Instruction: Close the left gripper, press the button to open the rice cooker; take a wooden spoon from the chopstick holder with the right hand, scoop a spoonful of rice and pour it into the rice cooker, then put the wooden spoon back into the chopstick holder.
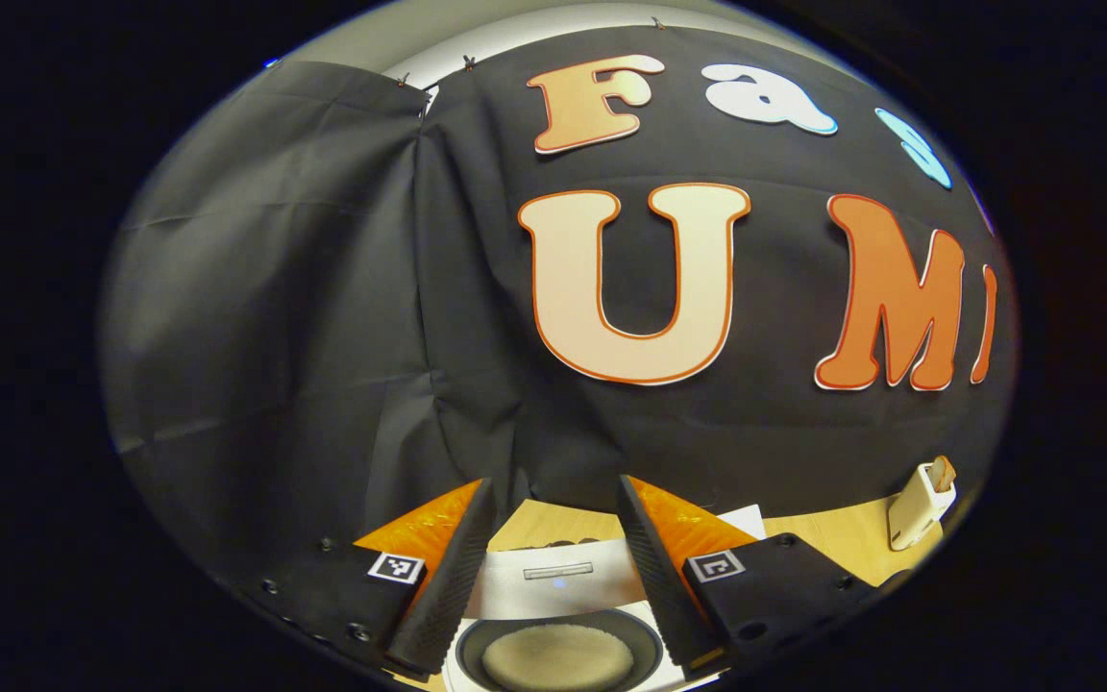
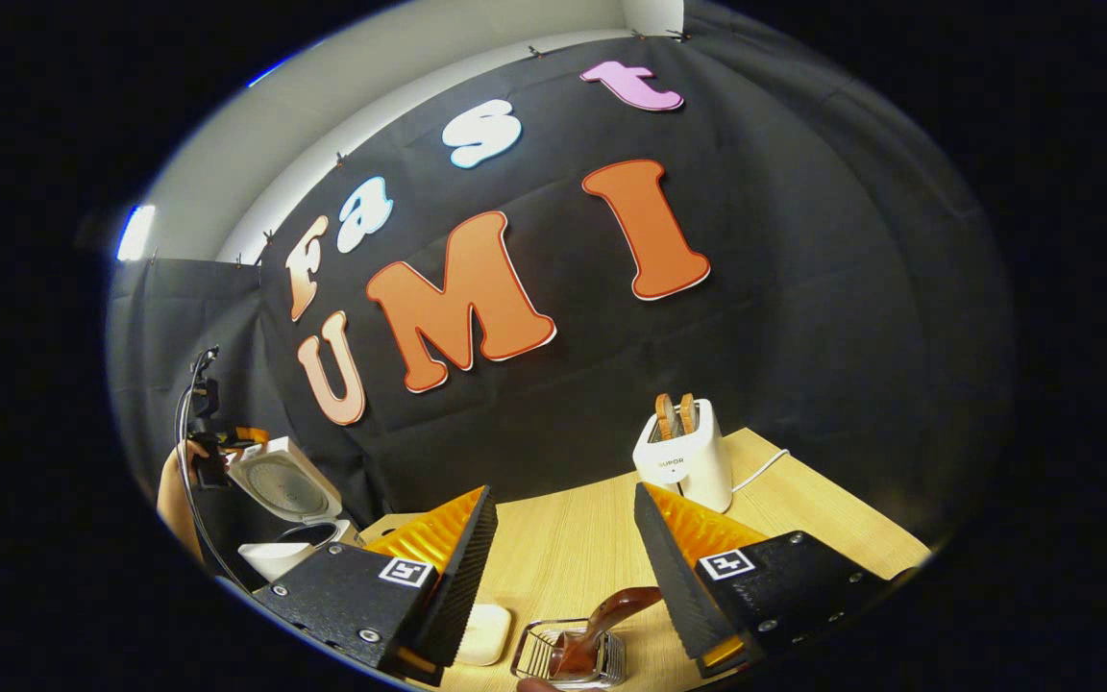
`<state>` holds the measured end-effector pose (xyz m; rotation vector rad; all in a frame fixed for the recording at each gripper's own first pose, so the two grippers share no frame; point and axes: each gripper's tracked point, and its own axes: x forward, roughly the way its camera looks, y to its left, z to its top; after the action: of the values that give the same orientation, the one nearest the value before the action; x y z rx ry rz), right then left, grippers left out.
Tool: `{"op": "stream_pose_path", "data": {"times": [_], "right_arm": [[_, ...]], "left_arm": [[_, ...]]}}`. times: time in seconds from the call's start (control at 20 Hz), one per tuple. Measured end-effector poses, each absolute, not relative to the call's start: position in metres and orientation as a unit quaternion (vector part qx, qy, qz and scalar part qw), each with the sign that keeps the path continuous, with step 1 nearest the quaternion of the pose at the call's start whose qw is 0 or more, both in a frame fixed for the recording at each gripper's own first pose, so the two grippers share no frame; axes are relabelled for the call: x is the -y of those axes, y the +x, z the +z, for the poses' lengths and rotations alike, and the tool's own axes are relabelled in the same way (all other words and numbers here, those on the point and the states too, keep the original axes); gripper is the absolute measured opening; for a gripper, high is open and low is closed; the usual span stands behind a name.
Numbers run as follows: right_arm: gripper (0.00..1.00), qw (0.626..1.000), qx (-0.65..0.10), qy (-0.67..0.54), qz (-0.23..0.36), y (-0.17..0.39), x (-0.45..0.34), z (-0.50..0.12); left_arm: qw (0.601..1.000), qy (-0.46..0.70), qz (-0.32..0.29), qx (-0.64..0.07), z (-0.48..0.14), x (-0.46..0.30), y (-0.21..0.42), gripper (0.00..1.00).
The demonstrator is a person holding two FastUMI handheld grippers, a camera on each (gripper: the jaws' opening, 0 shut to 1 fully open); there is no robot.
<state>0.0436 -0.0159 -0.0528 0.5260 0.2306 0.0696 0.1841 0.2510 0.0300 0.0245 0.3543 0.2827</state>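
In the left gripper view the left gripper [image 1: 553, 567] sits at the bottom centre with its jaws spread apart and nothing between them; through the gap shows the white top panel of the rice cooker [image 1: 558, 581], and at the very bottom edge its dark inner pot [image 1: 558, 654] holds a pale heap of rice [image 1: 558, 659]. Beyond the fingers a strip of light wooden table [image 1: 823, 538] runs to the lower right, where a white toaster [image 1: 919, 505] stands against the black cloth wall. In the right gripper view the right gripper [image 2: 563, 567] is likewise released, its fingers wide apart over bare tabletop [image 2: 573, 538]. Low in that gap, at the bottom edge, a wire chopstick holder [image 2: 568, 654] carries the wooden spoon [image 2: 611, 615], whose brown handle leans up toward the right finger without touching it. A small pale rounded block [image 2: 484, 634] lies just beside the inner edge of the left-hand finger. The toaster [image 2: 688, 461] with two brown slices in its slots stands right of centre near the wall, its cord trailing off to the right. At the lower left the rice cooker [image 2: 284, 519] stands with its lid [image 2: 280, 485] raised, a hand and the other gripper just beside it. Open table lies between the toaster and the holder.
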Motion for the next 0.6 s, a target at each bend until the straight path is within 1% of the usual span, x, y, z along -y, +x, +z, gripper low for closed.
{"op": "stream_pose_path", "data": {"times": [0.05, 0.2, 0.35, 0.45, 0.5, 0.6], "right_arm": [[0.85, 0.958, -0.108, 0.264, 0.034, 0.044, 0.016, -0.051], [0.85, 0.953, -0.093, 0.286, 0.042, 0.044, 0.015, -0.047], [0.85, 0.956, -0.088, 0.278, 0.038, 0.045, 0.016, -0.048], [0.85, 0.962, -0.083, 0.257, 0.031, 0.045, 0.017, -0.048], [0.85, 0.965, -0.081, 0.249, 0.030, 0.046, 0.015, -0.047], [0.85, 0.966, -0.081, 0.244, 0.034, 0.047, 0.010, -0.045]], "left_arm": [[0.974, 0.011, 0.139, -0.178, 0.027, -0.248, 0.178, 0.83], [0.971, 0.004, 0.136, -0.198, 0.008, -0.242, 0.157, 0.83], [0.967, -0.005, 0.135, -0.218, -0.011, -0.240, 0.139, 0.87], [0.967, -0.012, 0.127, -0.222, -0.020, -0.235, 0.128, 0.85], [0.967, -0.010, 0.120, -0.227, -0.025, -0.231, 0.122, 0.88], [0.964, -0.002, 0.113, -0.242, -0.039, -0.229, 0.113, 0.89]]}}
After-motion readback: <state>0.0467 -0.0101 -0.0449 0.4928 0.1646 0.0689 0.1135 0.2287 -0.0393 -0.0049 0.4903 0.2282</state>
